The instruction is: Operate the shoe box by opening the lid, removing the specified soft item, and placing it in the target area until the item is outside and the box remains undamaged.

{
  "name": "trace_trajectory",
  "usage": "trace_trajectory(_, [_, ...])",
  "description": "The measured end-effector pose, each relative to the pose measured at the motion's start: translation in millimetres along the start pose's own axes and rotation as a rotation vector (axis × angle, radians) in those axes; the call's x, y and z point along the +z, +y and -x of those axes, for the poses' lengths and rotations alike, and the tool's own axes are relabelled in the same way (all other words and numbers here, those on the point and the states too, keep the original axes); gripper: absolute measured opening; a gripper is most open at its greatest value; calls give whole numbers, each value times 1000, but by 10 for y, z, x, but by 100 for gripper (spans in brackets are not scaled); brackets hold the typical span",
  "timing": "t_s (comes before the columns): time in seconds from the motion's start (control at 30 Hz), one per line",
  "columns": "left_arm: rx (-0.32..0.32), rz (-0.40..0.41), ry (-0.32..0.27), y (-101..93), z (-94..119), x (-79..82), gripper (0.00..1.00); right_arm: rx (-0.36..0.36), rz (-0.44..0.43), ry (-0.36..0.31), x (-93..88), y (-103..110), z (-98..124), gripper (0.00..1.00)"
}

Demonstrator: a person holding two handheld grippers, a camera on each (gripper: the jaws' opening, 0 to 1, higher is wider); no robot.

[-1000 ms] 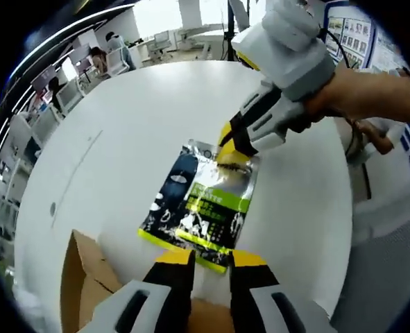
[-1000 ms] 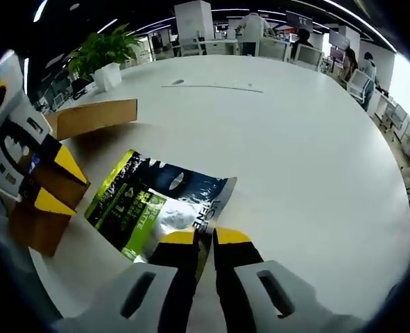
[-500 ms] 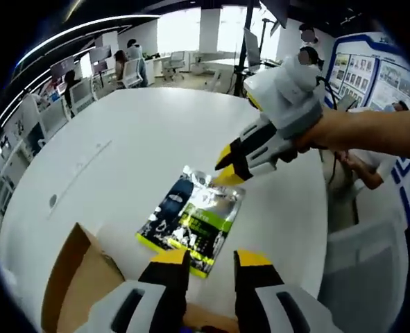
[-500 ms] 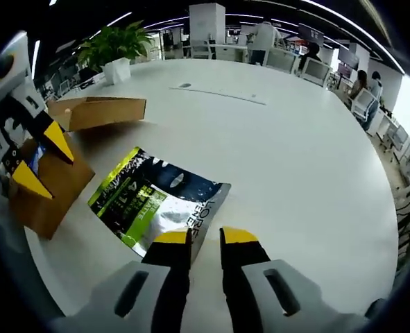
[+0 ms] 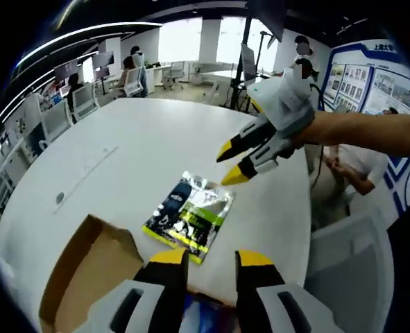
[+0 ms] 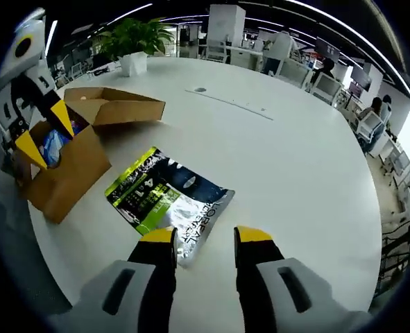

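At the left of the right gripper view, we see the brown cardboard shoe box (image 6: 69, 166) standing open on the round white table (image 6: 309, 159), its lid flap (image 6: 118, 105) folded back and something blue still inside. Our left gripper (image 6: 39, 130) hovers over its opening with jaws parted and empty.

Toward the middle lies the flat, glossy green-and-black foil pouch (image 6: 168, 202), resting on the table just beside the box, fully outside it. A second ago our right gripper (image 6: 206, 236) was pinched on the pouch's near edge; since then it has let go, lifted back and spread its jaws wide, and nothing is between them now.

In the left gripper view the same pouch (image 5: 189, 216) lies between the box flap (image 5: 94, 267) at lower left and the right gripper (image 5: 236, 161) raised above it, clear of it. Our own left jaws there stand apart, holding nothing.

We judge the soft item delivered and released, and the box looks unharmed, so the task seems essentially complete.
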State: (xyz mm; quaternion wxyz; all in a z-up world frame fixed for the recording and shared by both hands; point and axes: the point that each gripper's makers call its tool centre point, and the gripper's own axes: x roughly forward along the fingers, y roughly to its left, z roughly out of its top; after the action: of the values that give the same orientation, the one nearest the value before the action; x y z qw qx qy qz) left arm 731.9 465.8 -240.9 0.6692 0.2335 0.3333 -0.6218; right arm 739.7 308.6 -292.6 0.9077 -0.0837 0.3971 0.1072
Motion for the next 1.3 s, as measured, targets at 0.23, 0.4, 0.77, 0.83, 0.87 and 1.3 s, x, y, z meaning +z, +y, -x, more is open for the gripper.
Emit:
trace_trajectory(0.23, [4,-4,4,15,177,-169,27,15,55,-27,168,138,130,37])
trace_trajectory(0.4, [10,-15,14,44,297,-312,27,41,83,-41,290,255,183,40])
trace_trajectory(0.77, [28,-14,8,191,510,-544,27,167,158,-93,589,686,296,42])
trace_trajectory(0.83, [28,-10,-2,199,540,-573,27,200,172,-109,645,780,277,42])
trace_trajectory(0.87, [24,-8,-11,209,552,-590,27,210,175,-114,661,815,272,42])
trace_trajectory(1.3, [-29,-16,-93,210,613,-756,26,359,255,-178,868,1416,186,40])
